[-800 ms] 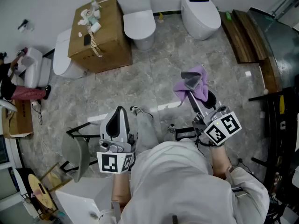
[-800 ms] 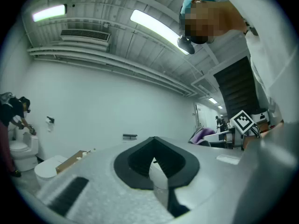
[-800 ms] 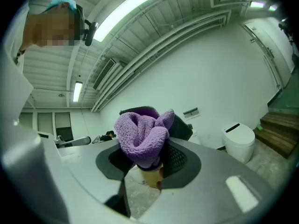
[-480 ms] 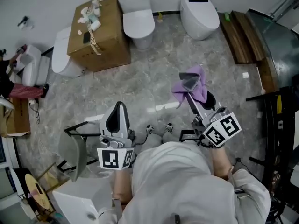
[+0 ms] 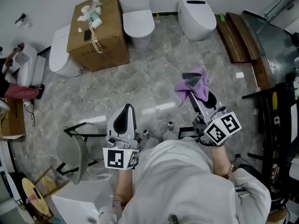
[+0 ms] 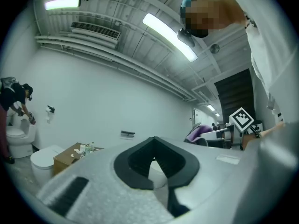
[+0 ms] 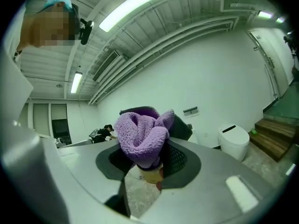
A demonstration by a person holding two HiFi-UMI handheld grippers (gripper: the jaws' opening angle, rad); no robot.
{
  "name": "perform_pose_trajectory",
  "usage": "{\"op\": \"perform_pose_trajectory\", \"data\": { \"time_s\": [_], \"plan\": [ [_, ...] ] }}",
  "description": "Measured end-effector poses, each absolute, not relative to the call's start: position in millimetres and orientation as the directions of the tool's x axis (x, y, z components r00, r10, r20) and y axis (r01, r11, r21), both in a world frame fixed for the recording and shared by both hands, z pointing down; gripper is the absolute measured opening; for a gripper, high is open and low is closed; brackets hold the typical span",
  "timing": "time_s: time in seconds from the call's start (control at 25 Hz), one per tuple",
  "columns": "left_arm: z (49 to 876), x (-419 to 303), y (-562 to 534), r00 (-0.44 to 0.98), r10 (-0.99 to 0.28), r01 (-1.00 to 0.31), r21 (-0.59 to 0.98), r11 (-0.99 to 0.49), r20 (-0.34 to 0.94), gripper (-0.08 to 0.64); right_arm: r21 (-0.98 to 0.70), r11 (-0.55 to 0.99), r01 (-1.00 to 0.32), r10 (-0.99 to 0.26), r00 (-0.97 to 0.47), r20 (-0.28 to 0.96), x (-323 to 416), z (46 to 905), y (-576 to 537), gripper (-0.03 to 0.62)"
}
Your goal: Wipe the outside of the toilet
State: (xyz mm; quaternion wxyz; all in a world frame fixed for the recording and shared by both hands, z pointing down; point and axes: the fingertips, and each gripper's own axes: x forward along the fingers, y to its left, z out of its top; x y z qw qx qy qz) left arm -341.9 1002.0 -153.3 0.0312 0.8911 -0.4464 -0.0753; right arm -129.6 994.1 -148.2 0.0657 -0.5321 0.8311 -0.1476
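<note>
The white toilet stands at the far wall, just beside a cardboard box and well apart from both grippers; other toilets flank it, and which is meant I cannot tell. Wiping well likely means bringing the purple cloth flat against the outer shell. The right gripper clamps that cloth, bunched. The left gripper is closed and empty.

Four toilets, one purple cloth, two grippers.

cloth purple | toilet white | box brown | floor grey marbled
</note>
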Motion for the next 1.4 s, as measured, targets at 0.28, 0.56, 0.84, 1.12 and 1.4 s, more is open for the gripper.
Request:
{"op": "perform_pose_trajectory", "data": {
  "time_s": [0.28,0.56,0.84,1.12,1.4],
  "plan": [
    [-156.2,-380.3,1012.3,0.617,-0.780,-0.776,0.079,-0.625,-0.107,0.005,-0.318,0.372,-0.872,-0.922,-0.387,-0.017,-167.6,-160.8,1015.7,0.152],
    [-154.1,-371.0,1002.2,0.655,-0.754,-0.749,0.083,-0.657,-0.059,0.006,-0.335,0.349,-0.875,-0.933,-0.358,-0.039,-160.2,-163.3,1013.1,0.152],
    [-148.5,-331.7,955.5,0.616,-0.786,-0.779,0.103,-0.618,-0.055,0.005,-0.362,0.328,-0.873,-0.935,-0.354,0.008,-108.7,-144.8,973.9,0.152],
    [-151.4,-260.6,901.6,0.568,-0.822,-0.815,0.111,-0.569,-0.039,0.006,-0.371,0.382,-0.847,-0.907,-0.420,0.025,-36.9,-146.5,907.1,0.152],
    [-152.7,-198.5,862.5,0.513,-0.857,-0.850,0.115,-0.514,-0.040,0.006,-0.358,0.447,-0.820,-0.874,-0.486,0.019,22.8,-152.2,849.7,0.153]
  ]
}}
